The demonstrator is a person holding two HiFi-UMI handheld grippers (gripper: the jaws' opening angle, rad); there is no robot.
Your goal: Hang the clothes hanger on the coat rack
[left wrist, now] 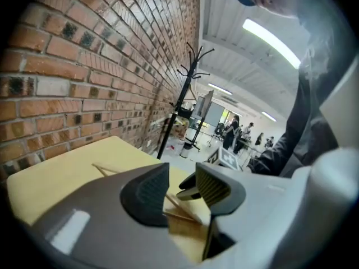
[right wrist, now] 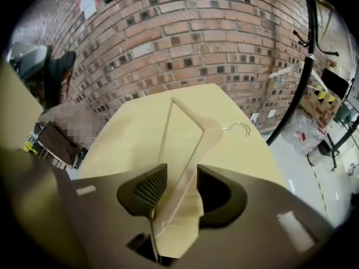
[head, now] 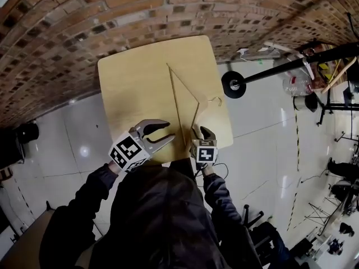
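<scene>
On the pale wooden worktop, flat: one light wooden clothes hanger, triangular, with a silver wire hook that points toward the worktop's right edge.

- Right gripper: jaws spread, straddling the near end of the hanger's broad arm; the pads look clear of the wood.
- Left gripper: jaws spread over the near corner, where the thin bar meets the arm; contact possibly none, the left gripper view being too oblique to settle it.
- Black metal coat rack: on the floor, well apart to the right, with branching pegs at its top.
- Red brick wall: behind the worktop.

Handling advice: settle the right gripper lower before closing, pinch the arm across its flat faces, and leave the hook free. Lift level so the bar does not drag.
</scene>
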